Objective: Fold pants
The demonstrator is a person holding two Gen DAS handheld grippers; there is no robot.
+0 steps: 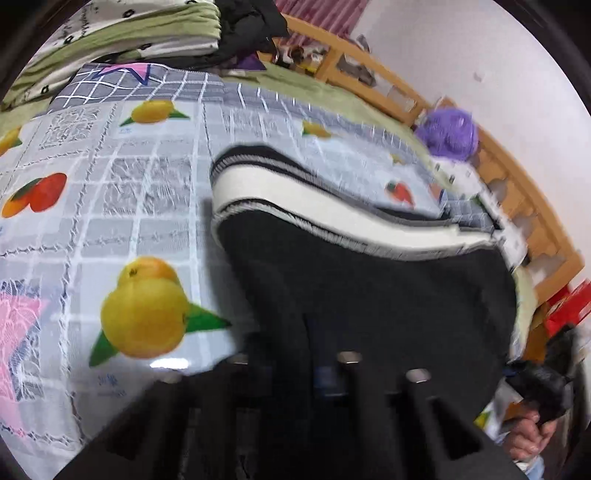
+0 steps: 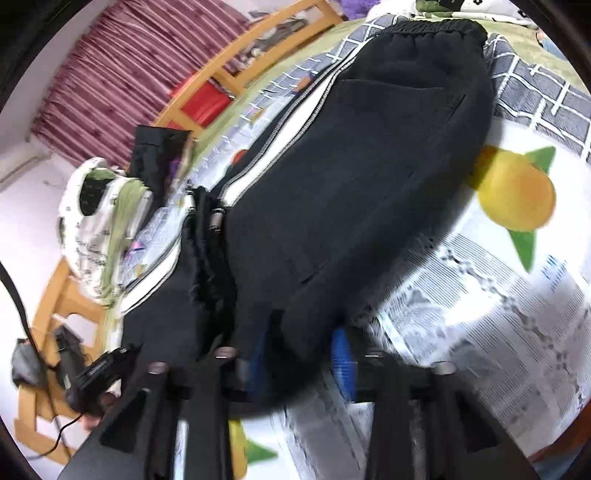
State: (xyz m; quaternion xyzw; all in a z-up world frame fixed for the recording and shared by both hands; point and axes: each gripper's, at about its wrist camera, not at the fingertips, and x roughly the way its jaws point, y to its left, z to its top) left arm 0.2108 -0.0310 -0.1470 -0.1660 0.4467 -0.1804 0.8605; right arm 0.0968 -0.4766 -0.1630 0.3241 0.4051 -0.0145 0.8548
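Observation:
Black pants (image 1: 369,288) with a white side stripe (image 1: 332,214) lie along a fruit-print cover (image 1: 110,221). In the right wrist view the same pants (image 2: 369,166) run away from me, with the elastic waistband (image 2: 424,26) at the far end. My left gripper (image 1: 327,354) sits at the near edge of the cloth, shut on the black fabric. A fold of the pants is bunched between the blue pads (image 2: 343,358) of my right gripper (image 2: 301,347), which is shut on it. Both views are blurred.
Folded green-and-white bedding (image 1: 129,37) and dark clothes lie at the far end of the cover. A wooden bed rail (image 1: 517,192) runs along the white wall, with a purple object (image 1: 448,133) beside it. A hand (image 1: 528,439) holds the other gripper's handle. A striped curtain (image 2: 129,74) hangs behind.

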